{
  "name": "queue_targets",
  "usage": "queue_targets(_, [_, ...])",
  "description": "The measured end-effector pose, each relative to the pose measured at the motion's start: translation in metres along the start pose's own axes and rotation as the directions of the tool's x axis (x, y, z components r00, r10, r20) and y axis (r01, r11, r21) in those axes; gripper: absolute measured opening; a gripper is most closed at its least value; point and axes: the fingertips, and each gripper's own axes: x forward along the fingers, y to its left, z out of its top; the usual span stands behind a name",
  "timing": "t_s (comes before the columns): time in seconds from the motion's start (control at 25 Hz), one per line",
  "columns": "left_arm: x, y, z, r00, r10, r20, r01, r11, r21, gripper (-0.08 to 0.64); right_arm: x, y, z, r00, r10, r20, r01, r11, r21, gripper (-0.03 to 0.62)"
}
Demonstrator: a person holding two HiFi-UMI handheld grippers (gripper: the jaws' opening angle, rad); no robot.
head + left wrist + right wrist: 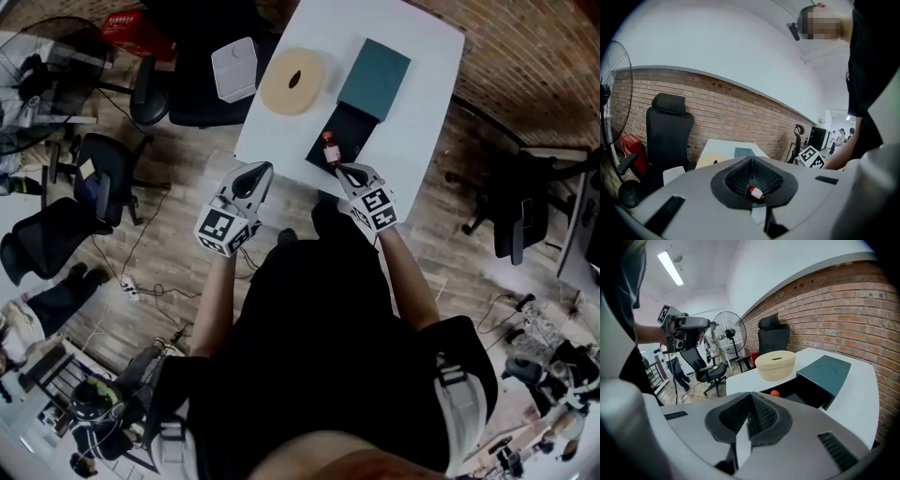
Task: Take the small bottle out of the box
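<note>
A small bottle (330, 150) with a red cap stands in an open black box (349, 124) near the front edge of the white table (422, 103). My right gripper (345, 172) is shut and empty, its tip just short of the box and close to the bottle. The right gripper view shows the bottle's cap (774, 393) over the box (806, 394) rim, beyond my shut right gripper (750, 397). My left gripper (257, 172) hovers at the table's near edge, left of the box, jaws together and empty. Past the left gripper (751, 163), the bottle (755, 192) shows small.
A teal box lid (375, 75) lies behind the black box. A beige round lidded container (292, 81) and a white tub (234, 68) sit to the left on the table. Office chairs (94, 178), a fan and cables stand on the wooden floor around.
</note>
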Motion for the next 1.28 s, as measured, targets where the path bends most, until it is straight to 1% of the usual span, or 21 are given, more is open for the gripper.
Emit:
queue_targets(0.36, [0.013,0.002,0.006,0.998,0.059,0.02,-0.058,0.998,-0.015,0.021,0.012,-0.012,0.007,0.997,0.073,-0.017,-0.074,0.997,-0.032,0.006])
queue_targets(0.6, [0.016,-0.002,0.005,0.995,0.091,0.026,-0.091,0.996,-0.026,0.021,0.02,-0.018,-0.001,0.993,0.109,-0.038,-0.112,0.991,-0.068,0.032])
queue_targets(0.8, [0.011,-0.005,-0.001,0.992,0.122,0.026,-0.121,0.992,-0.039,0.02,0.024,-0.016,-0.006,0.989,0.135,-0.056,-0.139,0.987,-0.076,0.049])
queue_targets(0.96, [0.007,-0.01,0.001,0.991,0.132,0.038,-0.131,0.991,-0.039,0.021,0.026,-0.013,-0.01,0.987,0.149,-0.06,-0.153,0.985,-0.085,0.066])
queue_targets(1.04, [0.006,-0.012,0.0,0.991,0.127,0.041,-0.126,0.991,-0.039,0.02,0.027,-0.014,-0.01,0.987,0.145,-0.068,-0.15,0.985,-0.08,0.075])
queue_targets(1.28, [0.012,-0.007,0.008,0.995,0.085,0.048,-0.084,0.996,-0.034,0.021,0.03,-0.029,-0.011,0.994,0.085,-0.061,-0.089,0.994,-0.067,0.092])
